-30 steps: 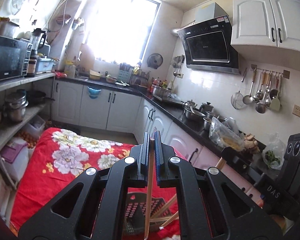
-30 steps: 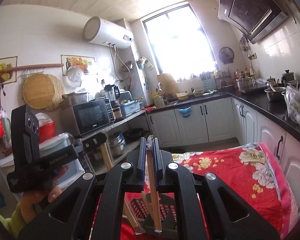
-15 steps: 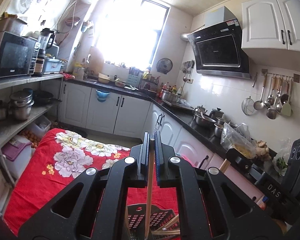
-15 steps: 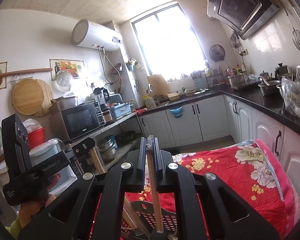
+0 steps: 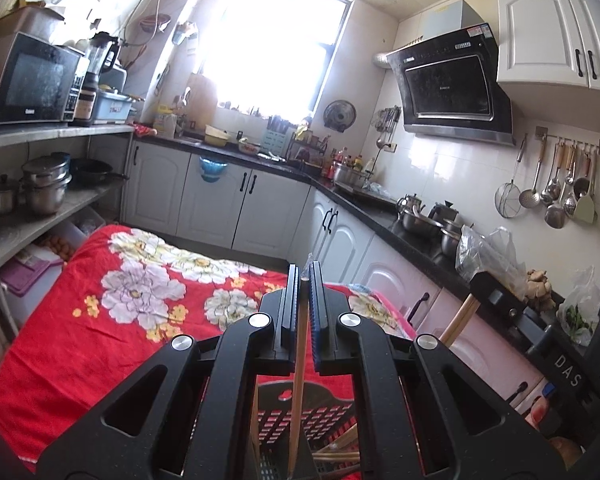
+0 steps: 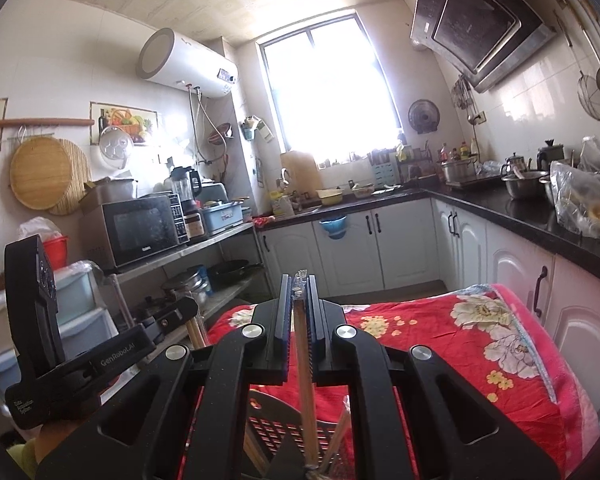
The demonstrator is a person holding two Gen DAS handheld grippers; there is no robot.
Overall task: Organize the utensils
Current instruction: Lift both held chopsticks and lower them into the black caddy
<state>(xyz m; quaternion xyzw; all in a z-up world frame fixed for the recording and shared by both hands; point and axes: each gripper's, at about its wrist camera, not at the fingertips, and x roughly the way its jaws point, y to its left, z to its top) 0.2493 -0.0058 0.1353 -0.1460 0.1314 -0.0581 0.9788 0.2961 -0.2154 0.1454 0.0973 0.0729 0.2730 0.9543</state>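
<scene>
My left gripper [image 5: 304, 276] is shut on a wooden chopstick [image 5: 297, 384] that hangs down into a dark slotted utensil basket [image 5: 300, 420]. My right gripper [image 6: 299, 284] is shut on wooden chopsticks [image 6: 305, 384] that also reach down into the basket [image 6: 280, 428]. More chopsticks [image 5: 340, 446] lie inside the basket. The right gripper also shows at the right edge of the left wrist view [image 5: 470, 312]. The left gripper also shows at the left of the right wrist view [image 6: 188, 312]. Both hold their chopsticks upright over the basket.
The basket sits on a table covered by a red floral cloth [image 5: 132, 312]. A black counter [image 5: 380, 208] with pots runs along the right. Metal shelves [image 5: 40, 208] with a microwave [image 5: 28, 80] and pots stand at the left.
Both grippers have risen and pitched slightly, with more of the basket now below them. The chopsticks stay gripped and point down into the basket.
</scene>
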